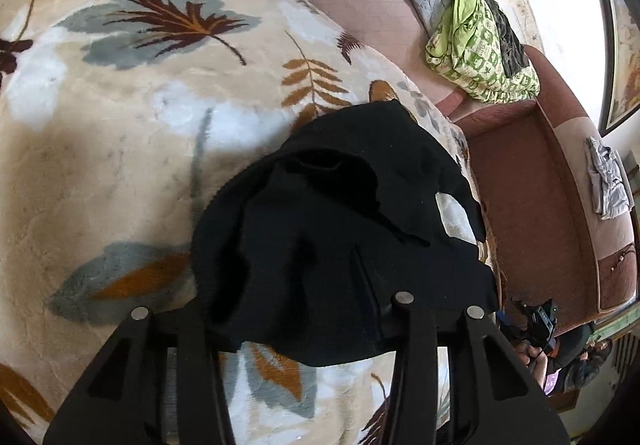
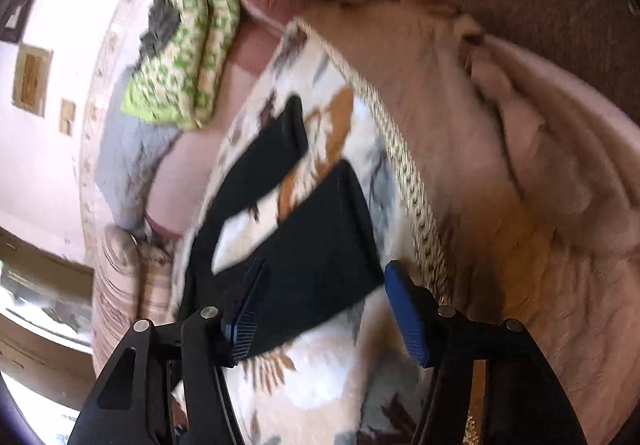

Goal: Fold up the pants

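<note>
Black pants [image 2: 308, 229]: legs spread apart on blanket [image 1: 120, 125], unfolded. Left gripper [image 1: 304, 309] fingertips buried under bunched cloth, grip uncertain. Right gripper [image 2: 320, 309] wide open, empty. Folding barely begun.

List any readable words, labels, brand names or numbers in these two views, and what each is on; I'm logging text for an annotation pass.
None can be read.
black pants: no visible tag or print.
green patterned cloth: small repeated motifs that might hold letters, too small and blurred to read.
leaf-print blanket: pattern only, no text.
left gripper, right gripper: no markings visible.
</note>
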The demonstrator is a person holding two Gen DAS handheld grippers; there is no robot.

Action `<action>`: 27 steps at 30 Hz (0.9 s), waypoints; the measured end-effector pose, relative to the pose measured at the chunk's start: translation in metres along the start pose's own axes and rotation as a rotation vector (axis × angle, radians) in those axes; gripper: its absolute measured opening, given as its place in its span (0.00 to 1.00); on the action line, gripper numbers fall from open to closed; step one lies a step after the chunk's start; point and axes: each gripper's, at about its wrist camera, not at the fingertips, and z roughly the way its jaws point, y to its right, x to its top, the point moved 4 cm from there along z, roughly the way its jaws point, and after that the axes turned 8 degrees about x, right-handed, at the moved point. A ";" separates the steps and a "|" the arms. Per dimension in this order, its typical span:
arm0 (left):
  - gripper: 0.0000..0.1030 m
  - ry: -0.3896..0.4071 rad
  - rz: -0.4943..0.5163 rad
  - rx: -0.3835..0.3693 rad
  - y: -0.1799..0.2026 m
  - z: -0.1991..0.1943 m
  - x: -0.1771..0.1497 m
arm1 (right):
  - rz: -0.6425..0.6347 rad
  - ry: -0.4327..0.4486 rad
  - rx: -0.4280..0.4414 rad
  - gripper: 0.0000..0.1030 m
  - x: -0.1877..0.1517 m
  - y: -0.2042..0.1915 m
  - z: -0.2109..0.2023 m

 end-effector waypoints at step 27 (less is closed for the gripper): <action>0.13 0.064 -0.222 0.176 -0.092 -0.095 -0.072 | -0.109 -0.171 -0.047 0.05 -0.043 0.000 0.001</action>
